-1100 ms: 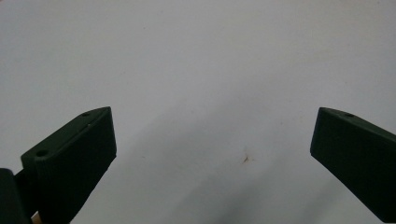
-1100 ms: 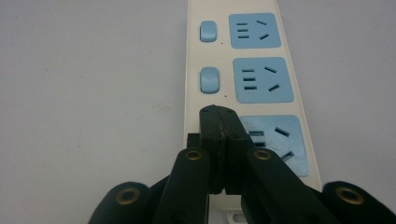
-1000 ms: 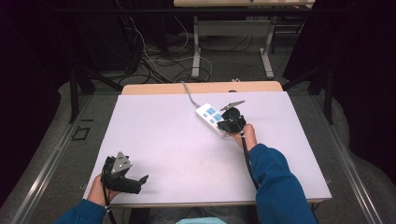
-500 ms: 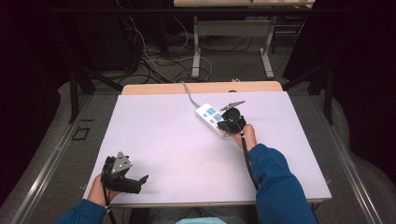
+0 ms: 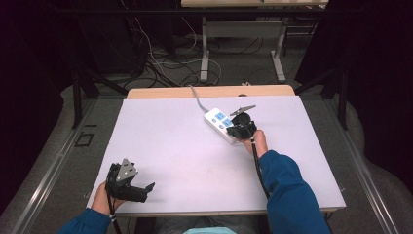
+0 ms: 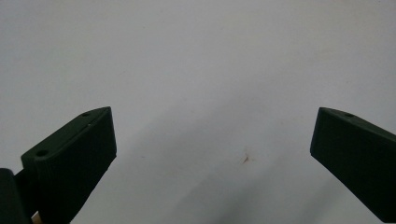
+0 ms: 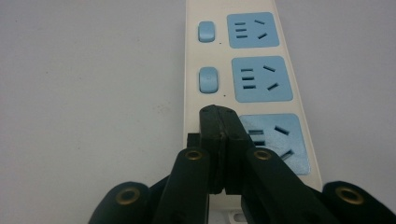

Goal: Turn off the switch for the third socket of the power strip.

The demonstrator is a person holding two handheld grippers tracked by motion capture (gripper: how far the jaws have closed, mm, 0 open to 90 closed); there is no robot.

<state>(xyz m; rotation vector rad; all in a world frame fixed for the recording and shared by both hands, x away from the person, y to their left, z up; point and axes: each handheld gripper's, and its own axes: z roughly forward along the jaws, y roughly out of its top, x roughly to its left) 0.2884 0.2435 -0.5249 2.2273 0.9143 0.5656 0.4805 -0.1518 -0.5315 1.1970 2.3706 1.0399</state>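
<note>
Power strip (image 7: 243, 70) lies under our right gripper (image 7: 219, 114) — its jaws pressed together with nothing between them, tips over the nearest switch beside the third blue socket (image 7: 275, 140). Outward, the white strip sits toward the far right of the table (image 5: 160, 126). Our left gripper (image 5: 130, 184) rests at the near left edge — jaws spread wide, empty.

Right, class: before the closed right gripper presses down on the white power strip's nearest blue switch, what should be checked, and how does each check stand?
1. Right gripper jaws shut: ok.
2. Tip over the third switch's spot on the white power strip with blue sockets: ok, switch hidden.
3. Tip touching the switch: cannot tell.
4. Strip flat on the pale table: ok.
5. Left gripper open, apart from the strip: ok.
6. Grey cord leads off the far edge: ok.
</note>
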